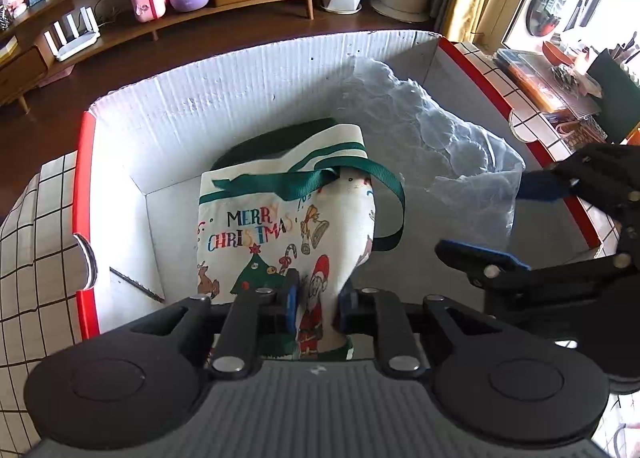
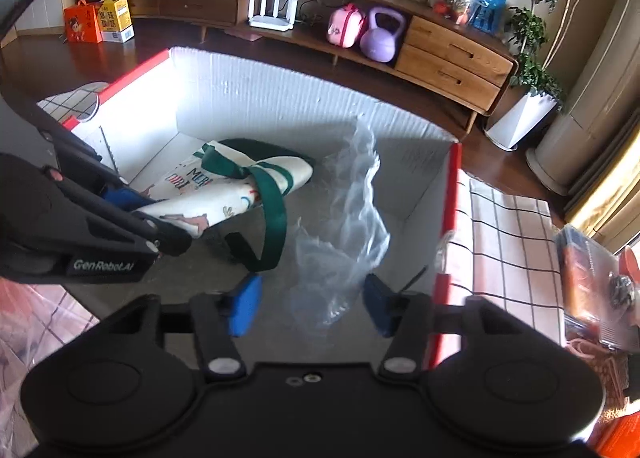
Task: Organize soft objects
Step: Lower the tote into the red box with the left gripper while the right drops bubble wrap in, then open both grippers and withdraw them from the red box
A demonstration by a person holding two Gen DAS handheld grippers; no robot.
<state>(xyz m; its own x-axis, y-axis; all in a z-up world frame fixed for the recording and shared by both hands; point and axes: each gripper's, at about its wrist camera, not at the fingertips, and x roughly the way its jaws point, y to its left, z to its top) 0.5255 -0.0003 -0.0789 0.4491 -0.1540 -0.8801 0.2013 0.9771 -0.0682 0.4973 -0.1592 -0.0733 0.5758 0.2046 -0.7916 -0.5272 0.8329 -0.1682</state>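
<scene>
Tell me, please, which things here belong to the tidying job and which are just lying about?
Job: Christmas tote bag held by left tool; bubble wrap; open right tool; white box.
Lying about: purple kettlebell; pink bag; router.

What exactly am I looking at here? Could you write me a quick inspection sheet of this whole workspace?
Surface: white tablecloth with black grid lines under a large white corrugated box with red edges.
Job's things: cream "Merry Christmas" canvas tote bag with green straps and clear crumpled bubble-wrap sheet, both inside the box.
Clutter: clear packet of orange items on the tablecloth.
Grippers: left hand-held gripper shut on the tote; right hand-held gripper open around the bubble wrap's near end.
Cables: nothing seen.
Surroundings: wooden sideboard, purple kettlebell, pink bag, white router.
</scene>
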